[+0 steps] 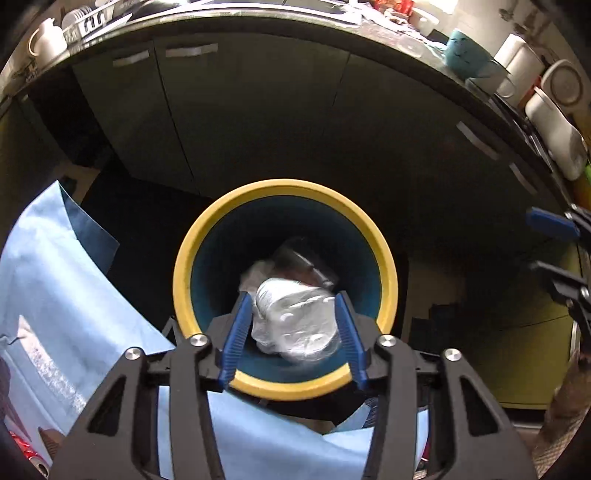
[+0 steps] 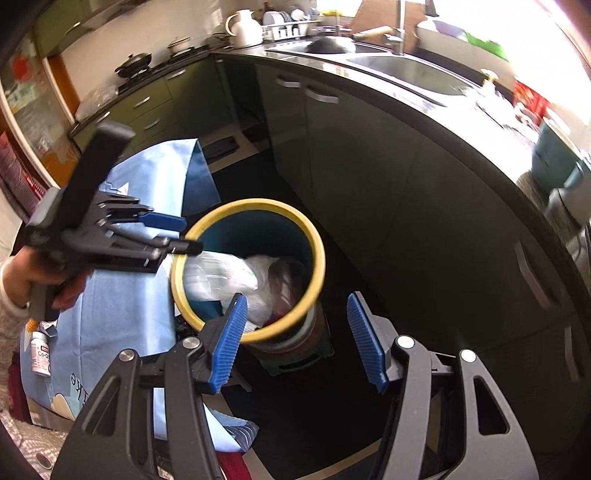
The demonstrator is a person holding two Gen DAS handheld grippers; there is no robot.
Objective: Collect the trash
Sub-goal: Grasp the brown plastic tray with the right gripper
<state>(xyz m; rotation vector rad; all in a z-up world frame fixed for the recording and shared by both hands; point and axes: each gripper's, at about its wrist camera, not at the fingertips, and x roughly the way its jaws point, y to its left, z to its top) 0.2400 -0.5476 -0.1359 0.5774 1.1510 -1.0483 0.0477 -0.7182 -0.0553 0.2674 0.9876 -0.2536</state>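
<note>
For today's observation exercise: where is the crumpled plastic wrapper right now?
In the left wrist view, the plastic wrapper sits between the left gripper jaws, directly over the open yellow-rimmed bin.

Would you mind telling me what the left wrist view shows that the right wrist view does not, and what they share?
Only the left wrist view shows the crumpled clear plastic between the left gripper fingers, seemingly released, and a teal mug on the counter. Only the right wrist view shows the sink, the dish rack and the hand holding the left gripper. Both show the yellow-rimmed bin holding trash, and the blue cloth.
</note>
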